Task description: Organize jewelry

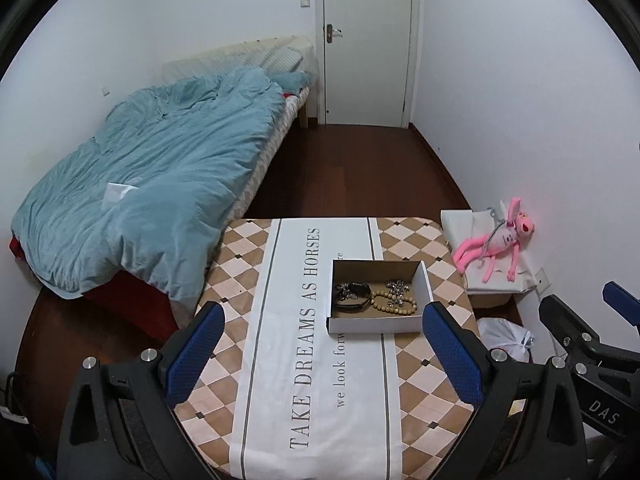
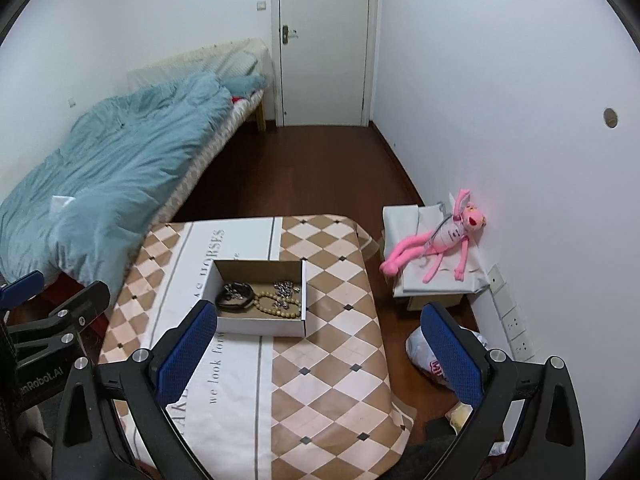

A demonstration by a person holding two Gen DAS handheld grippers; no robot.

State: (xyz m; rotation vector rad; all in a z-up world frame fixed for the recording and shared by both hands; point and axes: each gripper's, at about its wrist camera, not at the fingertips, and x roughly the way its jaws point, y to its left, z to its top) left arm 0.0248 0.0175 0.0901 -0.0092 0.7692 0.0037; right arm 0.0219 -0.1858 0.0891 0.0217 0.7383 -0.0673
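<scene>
An open cardboard box (image 1: pixel 425 280) stands on the table with a checked cloth (image 1: pixel 224 264). Inside lie a black band with a silver chain (image 1: pixel 352 295), a wooden bead bracelet (image 1: pixel 394 305) and a silver chain (image 1: pixel 397 287). My left gripper (image 1: pixel 324 344) is open and empty, above the table just in front of the box. In the right wrist view the box (image 2: pixel 305 296) holds the bead bracelet (image 2: pixel 280 305) and the black band (image 2: pixel 236 300). My right gripper (image 2: pixel 320 344) is open and empty, to the right of the box near the table's edge.
A bed with a blue duvet (image 1: pixel 152 184) lies left of the table. A pink plush toy (image 2: pixel 440 240) lies on a low white-covered box by the right wall. A plastic bag (image 2: pixel 428 356) sits on the wooden floor beside the table. A white door (image 1: pixel 368 40) is at the back.
</scene>
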